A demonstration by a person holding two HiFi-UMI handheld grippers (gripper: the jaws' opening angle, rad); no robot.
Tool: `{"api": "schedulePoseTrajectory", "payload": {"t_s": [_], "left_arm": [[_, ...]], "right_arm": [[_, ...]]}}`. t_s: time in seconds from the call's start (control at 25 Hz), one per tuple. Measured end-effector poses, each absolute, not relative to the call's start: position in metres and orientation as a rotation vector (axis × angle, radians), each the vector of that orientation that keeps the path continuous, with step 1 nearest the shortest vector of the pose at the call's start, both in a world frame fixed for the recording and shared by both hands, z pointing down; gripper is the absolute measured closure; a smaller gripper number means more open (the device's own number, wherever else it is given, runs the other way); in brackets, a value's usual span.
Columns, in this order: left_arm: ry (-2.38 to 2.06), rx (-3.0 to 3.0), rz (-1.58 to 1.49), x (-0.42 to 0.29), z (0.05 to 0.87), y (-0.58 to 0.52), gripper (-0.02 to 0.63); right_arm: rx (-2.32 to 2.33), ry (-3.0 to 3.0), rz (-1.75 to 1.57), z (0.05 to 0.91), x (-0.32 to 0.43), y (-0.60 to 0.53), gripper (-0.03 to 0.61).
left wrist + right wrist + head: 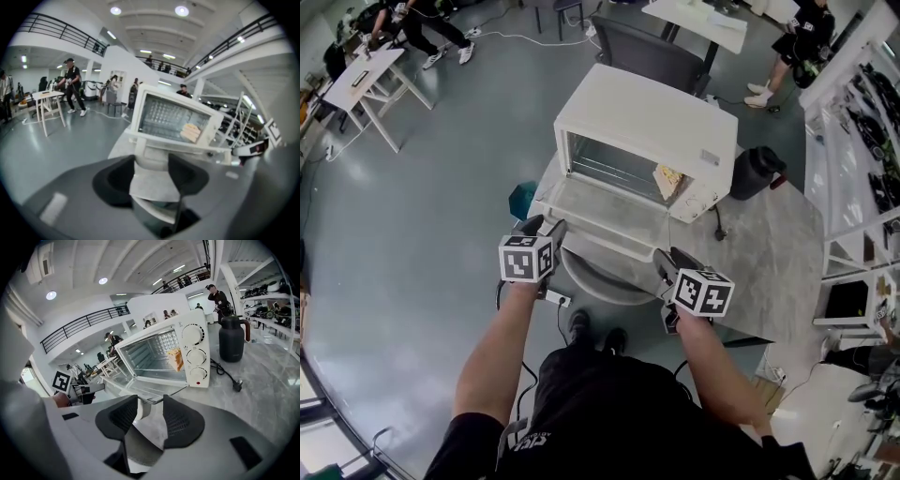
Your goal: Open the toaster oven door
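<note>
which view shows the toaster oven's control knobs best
The right gripper view: all three control knobs face it, stacked on the toaster oven front. The head view looks steeply down, so they can barely be made out. The left gripper view shows the oven's open mouth but no knobs.

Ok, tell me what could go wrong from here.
The door already lies flat, yet the fingers of the left gripper look clamped on the door handle. Pressing lower could strain the door or tip the toaster oven, which sits near the edge of the table.
A jolt could topple the bread leaning inside.
</note>
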State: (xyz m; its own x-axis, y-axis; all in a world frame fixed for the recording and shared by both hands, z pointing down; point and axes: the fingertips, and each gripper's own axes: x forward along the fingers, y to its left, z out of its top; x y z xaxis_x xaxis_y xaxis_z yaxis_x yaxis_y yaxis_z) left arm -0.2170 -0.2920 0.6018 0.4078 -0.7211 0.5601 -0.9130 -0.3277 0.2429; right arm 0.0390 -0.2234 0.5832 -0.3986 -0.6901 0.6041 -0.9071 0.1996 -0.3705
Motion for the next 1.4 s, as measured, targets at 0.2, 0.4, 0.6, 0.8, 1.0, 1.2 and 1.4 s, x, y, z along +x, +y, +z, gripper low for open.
{"api": "schedulePoseTrajectory", "payload": {"t_s": [0.2,0.4,0.6,0.8,1.0,1.2,1.4], "left_arm": [[-1.382,2.154,0.521,-0.219,0.599,-0.281,0.377],[-1.419,2.131,0.443,-0.229,0.582,-0.276,0.377],[-1.461,2.107,0.423,-0.245,0.579,-0.288,0.373],[-1.469,2.106,0.493,-0.252,0.592,-0.297,0.371],[-1.415,2.095,0.555,-0.25,0.614,-0.295,0.368],[-1.367,2.082,0.555,-0.251,0.631,-0.293,0.368],[-1.319,2.075,0.597,-0.25,0.648,-0.288,0.368]], "right_arm": [[1.521,-2.156,0.972,0.588,0.036,-0.22,0.414],[1.503,-2.138,0.975,0.595,0.035,-0.214,0.413],[1.481,-2.117,1.014,0.609,0.03,-0.204,0.407],[1.454,-2.093,1.039,0.623,0.027,-0.197,0.405],[1.447,-2.07,1.053,0.63,0.025,-0.19,0.407],[1.425,-2.046,1.066,0.644,0.022,-0.185,0.408],[1.411,-2.02,1.081,0.659,0.022,-0.178,0.41]]}}
